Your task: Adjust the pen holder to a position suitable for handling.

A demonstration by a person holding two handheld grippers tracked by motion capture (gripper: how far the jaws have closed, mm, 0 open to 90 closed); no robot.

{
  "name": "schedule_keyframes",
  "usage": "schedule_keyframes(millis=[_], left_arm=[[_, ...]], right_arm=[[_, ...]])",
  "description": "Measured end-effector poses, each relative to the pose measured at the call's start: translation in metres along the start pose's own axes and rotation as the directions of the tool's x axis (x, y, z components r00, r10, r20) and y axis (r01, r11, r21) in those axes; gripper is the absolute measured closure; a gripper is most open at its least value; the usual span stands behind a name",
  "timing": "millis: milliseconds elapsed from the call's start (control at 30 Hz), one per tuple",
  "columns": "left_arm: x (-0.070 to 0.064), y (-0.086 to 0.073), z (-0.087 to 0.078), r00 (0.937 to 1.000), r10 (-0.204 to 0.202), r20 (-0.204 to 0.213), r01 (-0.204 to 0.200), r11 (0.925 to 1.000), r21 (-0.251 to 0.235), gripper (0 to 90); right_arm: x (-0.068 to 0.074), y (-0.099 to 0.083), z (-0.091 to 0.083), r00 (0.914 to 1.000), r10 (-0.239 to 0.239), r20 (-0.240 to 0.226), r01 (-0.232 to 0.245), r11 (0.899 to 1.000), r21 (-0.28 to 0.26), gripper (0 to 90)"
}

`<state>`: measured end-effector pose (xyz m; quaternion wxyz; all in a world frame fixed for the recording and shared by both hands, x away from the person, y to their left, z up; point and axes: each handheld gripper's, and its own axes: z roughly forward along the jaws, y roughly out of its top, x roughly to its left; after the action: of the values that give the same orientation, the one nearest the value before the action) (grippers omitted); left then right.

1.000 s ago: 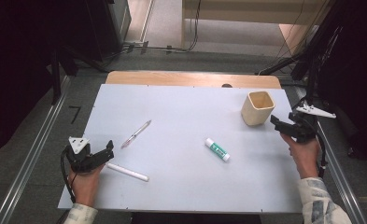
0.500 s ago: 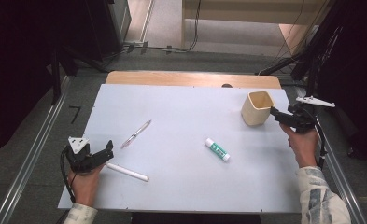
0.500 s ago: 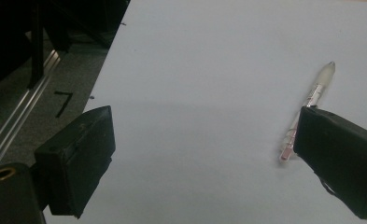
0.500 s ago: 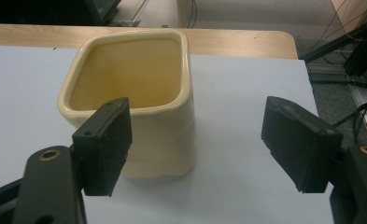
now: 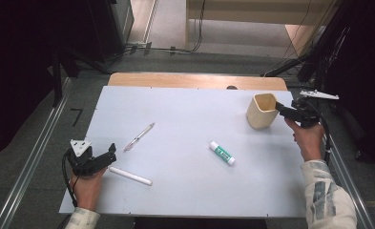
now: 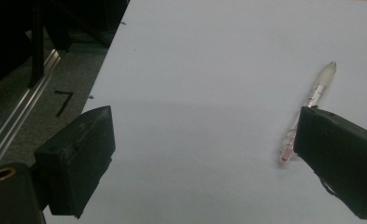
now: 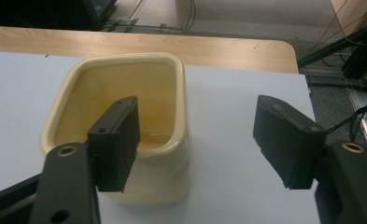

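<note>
Right gripper view: the right gripper point(image 7: 197, 140) is held open, one jaw inside the cup point(image 7: 125, 126), the other outside its near wall, apparently positioned for a rim grasp.

Cream square-mouthed cup point(image 5: 262, 110) stands upright and empty at the table's far right; glossy, rounded corners.

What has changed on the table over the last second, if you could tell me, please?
The right gripper has moved forward and inward toward the cream cup; its jaws are open, one over the cup's mouth and one outside the near wall, not yet closed. The left gripper, clear pen, white marker and glue stick have stayed put.
</note>
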<state>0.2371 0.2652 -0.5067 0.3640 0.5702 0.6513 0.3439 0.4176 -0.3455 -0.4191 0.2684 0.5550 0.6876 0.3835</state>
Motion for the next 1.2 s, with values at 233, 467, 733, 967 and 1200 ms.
schedule_keyframes(millis=[233, 467, 733, 967, 1200], left_arm=[[0.001, 0.000, 0.001, 1.0000, -0.003, 0.003, 0.003, 1.0000, 0.001, 6.1], [0.001, 0.000, 0.001, 1.0000, -0.003, 0.002, 0.003, 1.0000, 0.003, 6.1], [0.000, 0.000, 0.002, 1.0000, -0.002, 0.003, 0.002, 1.0000, 0.006, 6.1], [0.000, 0.000, 0.002, 1.0000, -0.001, 0.001, 0.001, 1.0000, 0.009, 6.1], [0.000, 0.000, 0.002, 1.0000, 0.004, 0.003, -0.004, 0.9999, 0.013, 6.1]], right_arm=[[0.000, 0.005, 0.016, 0.9994, 0.005, -0.033, -0.003, 0.999, 0.045, 43.0], [0.001, 0.006, 0.034, 0.9996, -0.008, -0.028, 0.010, 0.995, 0.097, 52.4], [0.004, 0.007, 0.042, 0.9998, 0.000, -0.018, 0.002, 0.992, 0.122, 63.2], [0.010, 0.011, 0.050, 0.9999, 0.009, -0.008, -0.008, 0.984, 0.177, 69.1], [0.009, 0.013, 0.053, 0.9989, 0.039, 0.025, -0.043, 0.981, 0.191, 77.7]])
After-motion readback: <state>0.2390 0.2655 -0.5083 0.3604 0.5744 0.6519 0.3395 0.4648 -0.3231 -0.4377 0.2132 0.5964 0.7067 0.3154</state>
